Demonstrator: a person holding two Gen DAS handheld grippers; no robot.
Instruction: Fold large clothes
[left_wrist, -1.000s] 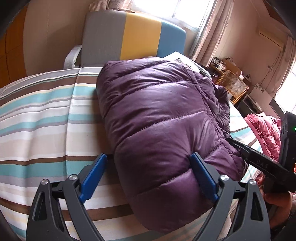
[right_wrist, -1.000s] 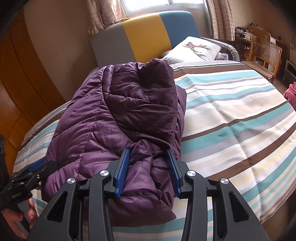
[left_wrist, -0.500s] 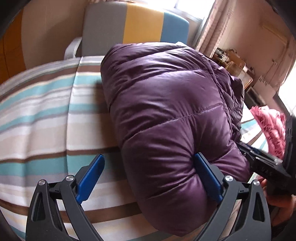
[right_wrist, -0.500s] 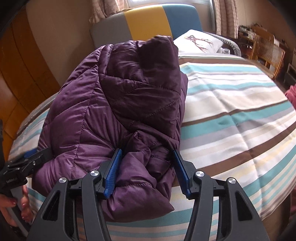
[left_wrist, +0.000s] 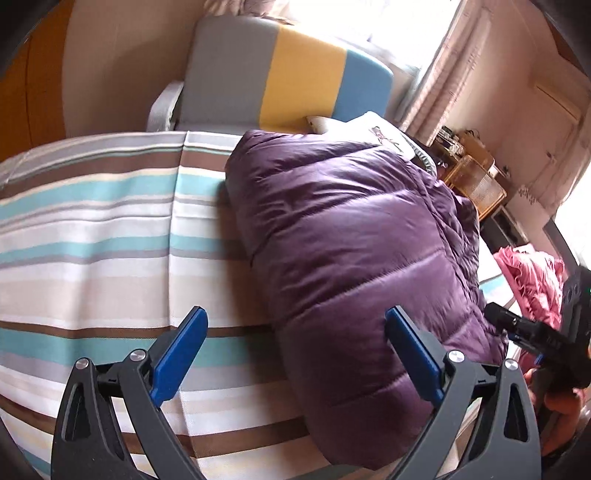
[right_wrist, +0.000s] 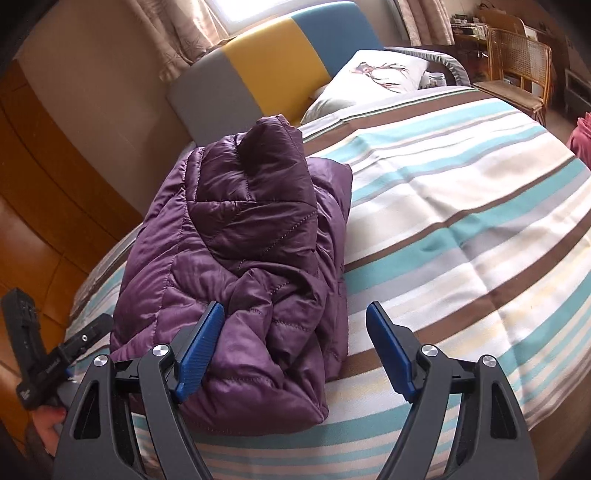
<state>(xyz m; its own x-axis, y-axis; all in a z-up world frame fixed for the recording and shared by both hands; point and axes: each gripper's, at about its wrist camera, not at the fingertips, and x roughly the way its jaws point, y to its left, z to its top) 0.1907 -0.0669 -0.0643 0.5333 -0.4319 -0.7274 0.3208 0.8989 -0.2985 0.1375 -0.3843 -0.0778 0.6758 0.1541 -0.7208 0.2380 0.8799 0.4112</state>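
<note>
A purple quilted down jacket (left_wrist: 354, 236) lies folded into a thick bundle on the striped bedspread (left_wrist: 92, 236). In the right wrist view the jacket (right_wrist: 243, 251) shows a sleeve folded on top. My left gripper (left_wrist: 295, 350) is open at the bundle's near left corner; its right blue pad (left_wrist: 413, 354) sits against the jacket. My right gripper (right_wrist: 295, 347) is open wide at the bundle's near right end, its left pad (right_wrist: 199, 350) against the fabric. Each gripper shows at the edge of the other's view.
The bed has a grey, yellow and blue headboard (right_wrist: 273, 70) and a white pillow (right_wrist: 369, 81). A rattan chair (right_wrist: 517, 66) stands to the right of the bed. A pink garment (left_wrist: 528, 280) lies beyond the jacket. A wooden wardrobe (right_wrist: 40, 206) stands on the left.
My right gripper has opened and let go of the jacket's end. The bundle has dropped back flat onto the bed. Both grippers have drawn back a little.
</note>
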